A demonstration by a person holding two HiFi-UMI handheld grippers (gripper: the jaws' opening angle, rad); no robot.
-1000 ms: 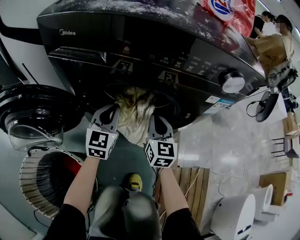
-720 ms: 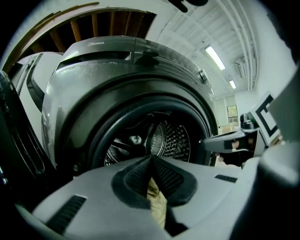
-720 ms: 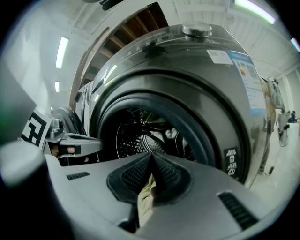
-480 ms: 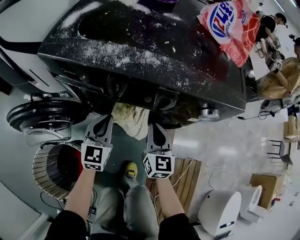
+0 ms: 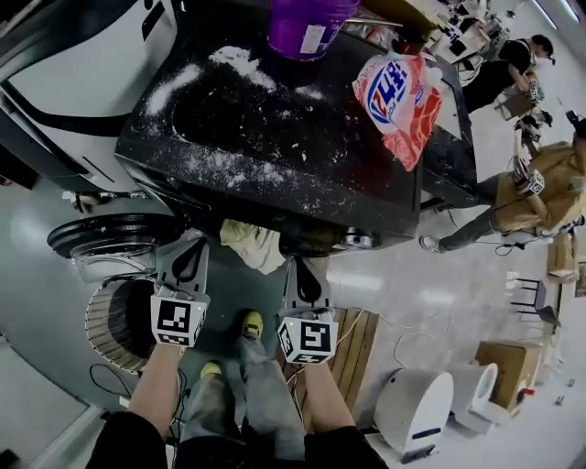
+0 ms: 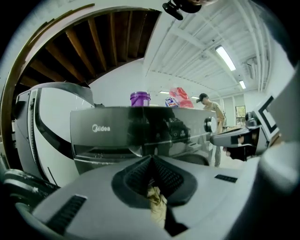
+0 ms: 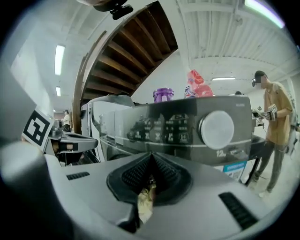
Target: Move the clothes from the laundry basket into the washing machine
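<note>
Washer front (image 6: 117,133), cloth (image 5: 255,245) between both grippers' (image 6: 151,159) (image 7: 151,157) fingers (image 6: 169,178)

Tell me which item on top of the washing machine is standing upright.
The purple tub at the far edge; the red-and-white bag beside it lies flat.

Glossy pale floor (image 5: 439,293), 1 wooden pallet (image 5: 362,341), strip-lit white ceiling (image 6: 197,51).

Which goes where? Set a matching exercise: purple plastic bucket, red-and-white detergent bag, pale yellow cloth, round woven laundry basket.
1 purple plastic bucket
2 red-and-white detergent bag
3 pale yellow cloth
4 round woven laundry basket

A on the floor
B black washing machine top, far edge
C pinched by left gripper and right gripper
D same top, right side

Pairs: 1-B; 2-D; 3-C; 4-A
</note>
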